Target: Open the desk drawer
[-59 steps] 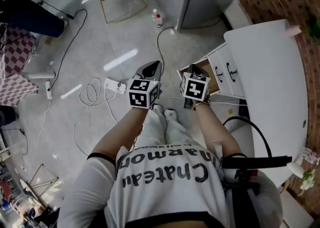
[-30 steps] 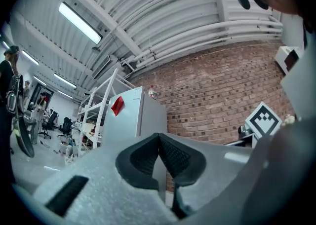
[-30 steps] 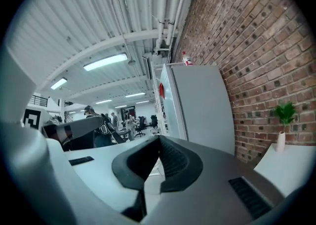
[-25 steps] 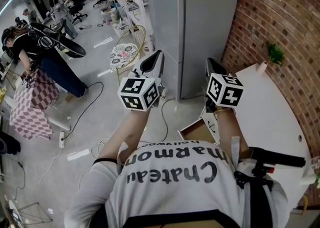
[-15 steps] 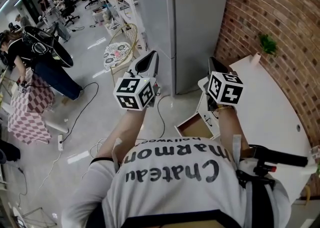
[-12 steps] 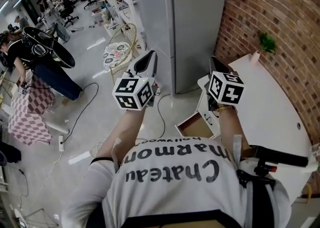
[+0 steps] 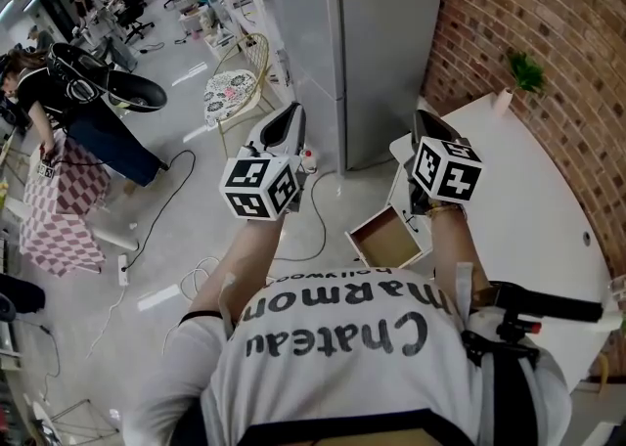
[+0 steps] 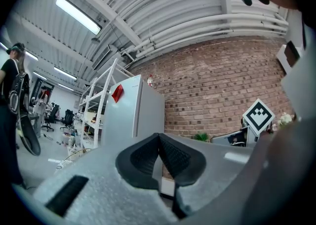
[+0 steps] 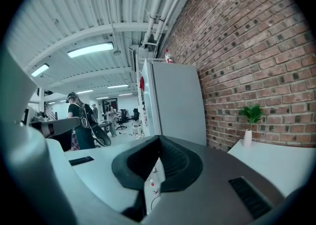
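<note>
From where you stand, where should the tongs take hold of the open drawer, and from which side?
Probably the outer front rim of the drawer, coming from above on the floor side: it stands pulled out of the white desk, open-topped, so that thin edge is free. Its handle does not show.

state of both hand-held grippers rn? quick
Left hand-held gripper: closed, jaws together, holding nothing.
Right hand-held gripper: closed, jaws together, holding nothing.
</note>
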Action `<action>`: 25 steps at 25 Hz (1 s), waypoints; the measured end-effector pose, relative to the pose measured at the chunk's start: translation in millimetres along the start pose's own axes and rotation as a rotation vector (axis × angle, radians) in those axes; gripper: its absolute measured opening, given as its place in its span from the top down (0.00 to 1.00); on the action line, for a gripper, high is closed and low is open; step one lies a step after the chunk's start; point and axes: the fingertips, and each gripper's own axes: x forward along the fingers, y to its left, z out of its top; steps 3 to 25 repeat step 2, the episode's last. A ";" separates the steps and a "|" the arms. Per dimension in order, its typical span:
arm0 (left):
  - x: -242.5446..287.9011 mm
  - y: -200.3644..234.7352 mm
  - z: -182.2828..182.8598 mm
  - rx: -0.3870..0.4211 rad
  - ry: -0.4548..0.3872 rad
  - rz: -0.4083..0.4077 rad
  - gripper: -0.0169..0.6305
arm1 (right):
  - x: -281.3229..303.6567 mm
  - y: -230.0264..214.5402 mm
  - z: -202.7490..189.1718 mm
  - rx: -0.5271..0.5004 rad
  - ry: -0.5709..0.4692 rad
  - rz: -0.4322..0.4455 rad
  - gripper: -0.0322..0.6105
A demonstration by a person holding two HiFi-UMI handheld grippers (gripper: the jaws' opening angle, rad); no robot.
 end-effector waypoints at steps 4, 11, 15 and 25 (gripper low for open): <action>-2.6 -1.7 -0.6 0.002 0.002 0.000 0.95 | -2.3 -2.5 -1.0 0.010 0.001 -0.004 0.93; -2.6 -1.7 -0.6 0.002 0.002 0.000 0.95 | -2.3 -2.5 -1.0 0.010 0.001 -0.004 0.93; -2.6 -1.7 -0.6 0.002 0.002 0.000 0.95 | -2.3 -2.5 -1.0 0.010 0.001 -0.004 0.93; -2.6 -1.7 -0.6 0.002 0.002 0.000 0.95 | -2.3 -2.5 -1.0 0.010 0.001 -0.004 0.93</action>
